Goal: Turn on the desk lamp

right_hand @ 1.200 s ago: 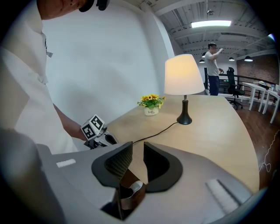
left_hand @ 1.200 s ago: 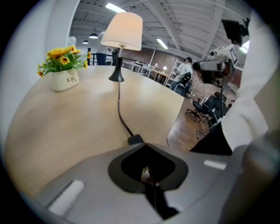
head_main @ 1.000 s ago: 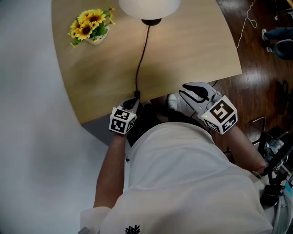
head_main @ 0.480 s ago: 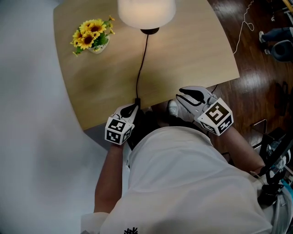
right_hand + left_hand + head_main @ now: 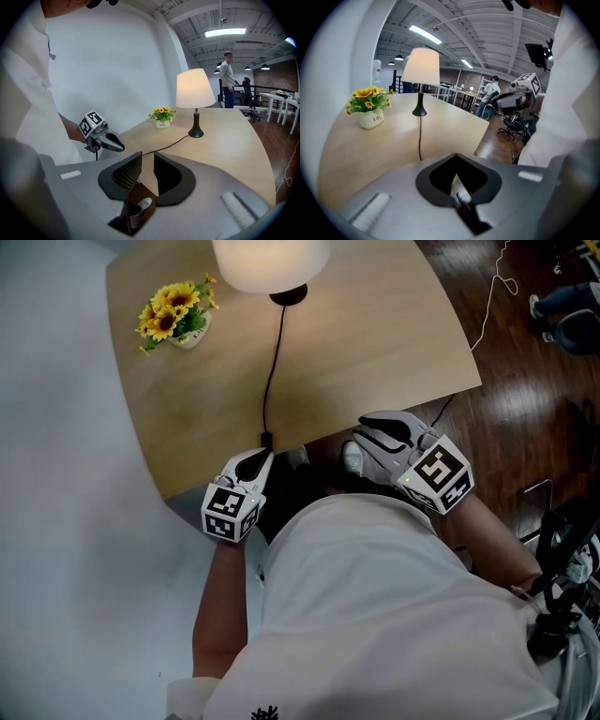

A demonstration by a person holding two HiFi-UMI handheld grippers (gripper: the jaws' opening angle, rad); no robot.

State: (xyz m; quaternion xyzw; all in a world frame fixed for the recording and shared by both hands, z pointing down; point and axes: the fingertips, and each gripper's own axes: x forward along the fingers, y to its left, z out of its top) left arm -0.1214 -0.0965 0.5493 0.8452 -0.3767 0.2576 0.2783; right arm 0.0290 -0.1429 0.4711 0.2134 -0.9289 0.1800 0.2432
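Note:
The desk lamp's cream shade (image 5: 272, 261) glows warm above its black base (image 5: 288, 296) at the far side of the wooden table (image 5: 375, 343). Its black cord (image 5: 270, 371) runs to the near table edge and ends at a small dark block (image 5: 265, 439). My left gripper (image 5: 260, 463) sits shut just short of that cord end, with nothing seen between its jaws. My right gripper (image 5: 382, 435) hovers off the table's near edge, jaws slightly apart and empty. The lamp (image 5: 421, 65) also shows lit in the left gripper view, and the lamp (image 5: 194, 89) in the right gripper view.
A small white pot of sunflowers (image 5: 176, 320) stands at the table's far left. A pale wall (image 5: 66, 521) borders the left side. Dark wood floor with a thin white cable (image 5: 492, 296) lies to the right. A person (image 5: 228, 70) stands far behind the table.
My left gripper has drawn back from the cord end, toward me and to the left. The shade looks warmer now. The right gripper has barely moved.

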